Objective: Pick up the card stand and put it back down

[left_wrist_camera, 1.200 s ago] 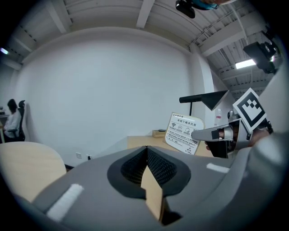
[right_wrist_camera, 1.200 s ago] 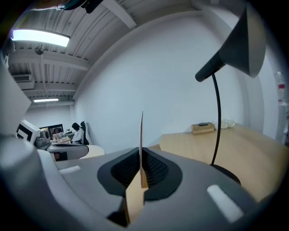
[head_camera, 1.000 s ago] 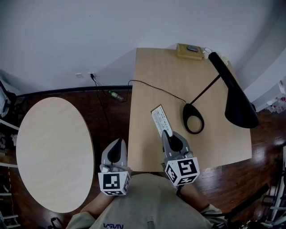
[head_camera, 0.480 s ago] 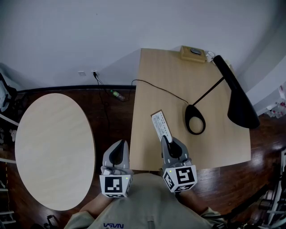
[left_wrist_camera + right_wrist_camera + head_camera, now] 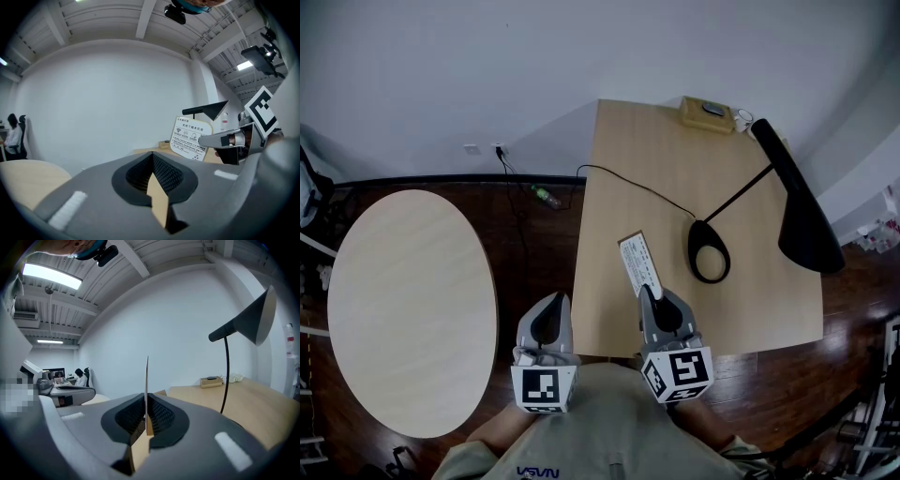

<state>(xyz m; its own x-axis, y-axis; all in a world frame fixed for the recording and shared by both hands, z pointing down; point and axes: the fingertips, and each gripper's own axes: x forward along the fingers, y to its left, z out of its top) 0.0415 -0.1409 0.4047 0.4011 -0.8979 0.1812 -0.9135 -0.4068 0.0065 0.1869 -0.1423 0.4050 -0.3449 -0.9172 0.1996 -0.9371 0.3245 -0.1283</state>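
The card stand (image 5: 638, 264) is a white printed card near the front left of the rectangular wooden table (image 5: 675, 169). My right gripper (image 5: 648, 292) is shut on its near end. In the right gripper view the card stand (image 5: 146, 385) shows edge-on and upright, pinched between the jaws of the right gripper (image 5: 146, 420). Whether its base touches the table I cannot tell. The left gripper view shows the printed face of the card stand (image 5: 190, 138) with the right gripper (image 5: 220, 139) on it. My left gripper (image 5: 546, 316) hangs left of the table over the floor, shut on nothing, its jaws (image 5: 152, 177) meeting.
A black desk lamp (image 5: 797, 202) leans over the table's right side, its ring base (image 5: 709, 251) just right of the card and its cable (image 5: 628, 185) running off the left edge. A tan box (image 5: 706, 111) sits at the back. A round table (image 5: 403, 309) stands left.
My right gripper has drawn back a little toward me with the card stand in it. The left gripper has barely moved.
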